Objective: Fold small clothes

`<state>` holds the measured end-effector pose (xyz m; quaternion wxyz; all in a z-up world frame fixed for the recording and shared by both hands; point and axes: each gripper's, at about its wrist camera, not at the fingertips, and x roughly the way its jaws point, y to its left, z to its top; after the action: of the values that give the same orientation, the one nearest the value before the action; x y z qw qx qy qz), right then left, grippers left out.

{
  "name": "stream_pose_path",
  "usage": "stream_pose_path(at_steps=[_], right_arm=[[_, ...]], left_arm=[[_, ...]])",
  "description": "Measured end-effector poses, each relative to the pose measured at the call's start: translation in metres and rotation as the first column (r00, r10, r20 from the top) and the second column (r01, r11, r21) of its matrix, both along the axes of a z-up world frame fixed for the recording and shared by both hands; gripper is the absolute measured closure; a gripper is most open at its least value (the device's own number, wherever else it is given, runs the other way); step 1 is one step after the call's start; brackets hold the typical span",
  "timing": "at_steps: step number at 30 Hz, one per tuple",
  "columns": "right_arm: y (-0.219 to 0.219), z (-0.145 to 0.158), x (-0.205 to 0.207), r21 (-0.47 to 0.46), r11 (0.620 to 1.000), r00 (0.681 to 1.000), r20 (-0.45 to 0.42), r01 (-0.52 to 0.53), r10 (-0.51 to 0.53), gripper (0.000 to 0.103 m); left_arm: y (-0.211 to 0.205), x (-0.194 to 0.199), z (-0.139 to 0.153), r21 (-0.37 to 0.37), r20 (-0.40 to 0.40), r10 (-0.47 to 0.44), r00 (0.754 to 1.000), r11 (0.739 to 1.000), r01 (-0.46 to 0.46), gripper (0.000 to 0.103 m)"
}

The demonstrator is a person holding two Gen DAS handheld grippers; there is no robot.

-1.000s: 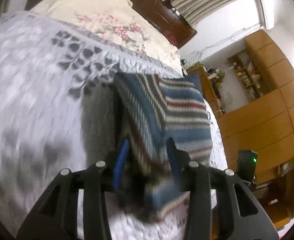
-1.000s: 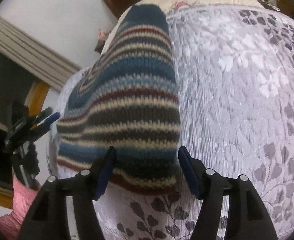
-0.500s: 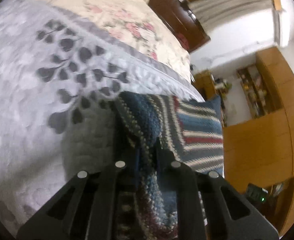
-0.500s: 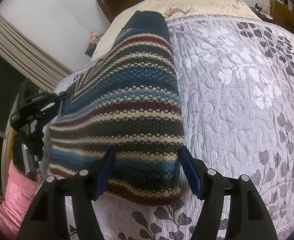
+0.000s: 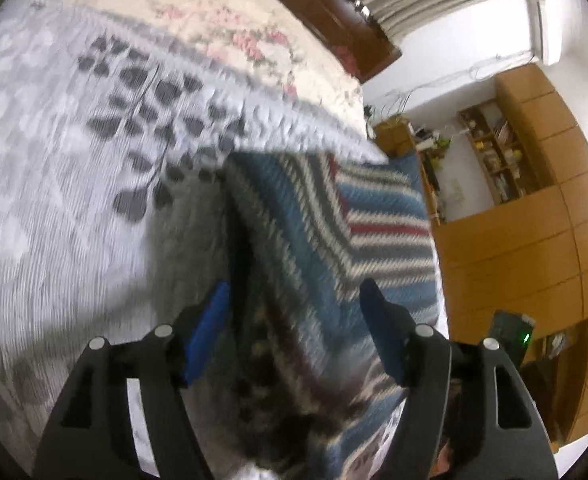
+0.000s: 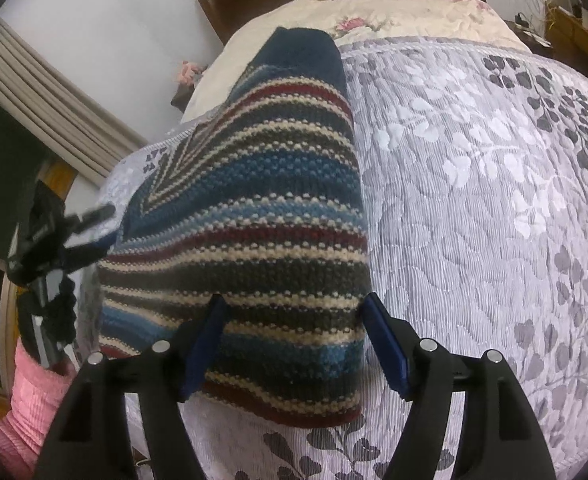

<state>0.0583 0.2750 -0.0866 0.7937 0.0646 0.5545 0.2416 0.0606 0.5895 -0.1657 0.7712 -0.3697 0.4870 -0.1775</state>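
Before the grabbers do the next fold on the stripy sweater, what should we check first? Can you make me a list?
1. Left gripper open: ok, fingers spread wide.
2. Right gripper open: ok, fingers apart over the near end.
3. Striped sweater resting on the bedspread: ok.
4. Sweater already folded over: ok, stripes meet at an angle.
5. Fold lying flat and tidy: cannot tell, the left view is blurred.
6. Sweater clear of the bed's edge: not ok, its left side sits near the edge.

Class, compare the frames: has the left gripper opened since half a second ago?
Yes. The left gripper now stands open over the striped sweater; earlier it was pinched shut.
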Motion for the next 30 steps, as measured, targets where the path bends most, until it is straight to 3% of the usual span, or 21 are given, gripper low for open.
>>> stream_pose_path(at_steps=[10,15,24,30], right_arm=[[0.000,-0.002,0.009,0.015,1.000,1.000,-0.001,0.005,-0.005,0.028],[-0.005,-0.003,0.018,0.041,0.999,1.000,-0.005,0.014,-0.013,0.019],[0.013,-0.008,0.051,0.058,0.998,0.999,-0.016,-0.033,0.034,0.006],[0.018,-0.032,0.080,0.146,0.988,0.993,-0.091,-0.056,0.070,0.004]], left_arm=[[-0.030,0.027,-0.047,-0.151,-0.076,-0.090,0.993,0.986,0.077,0.035],[-0.038,0.041,-0.063,-0.209,-0.091,-0.094,0.991,0.975,0.074,0.030],[-0.046,0.021,-0.049,-0.153,-0.047,-0.137,0.989,0.980,0.128,0.030],[-0.050,0.025,-0.059,-0.208,-0.055,-0.127,0.990,0.972,0.113,0.030]])
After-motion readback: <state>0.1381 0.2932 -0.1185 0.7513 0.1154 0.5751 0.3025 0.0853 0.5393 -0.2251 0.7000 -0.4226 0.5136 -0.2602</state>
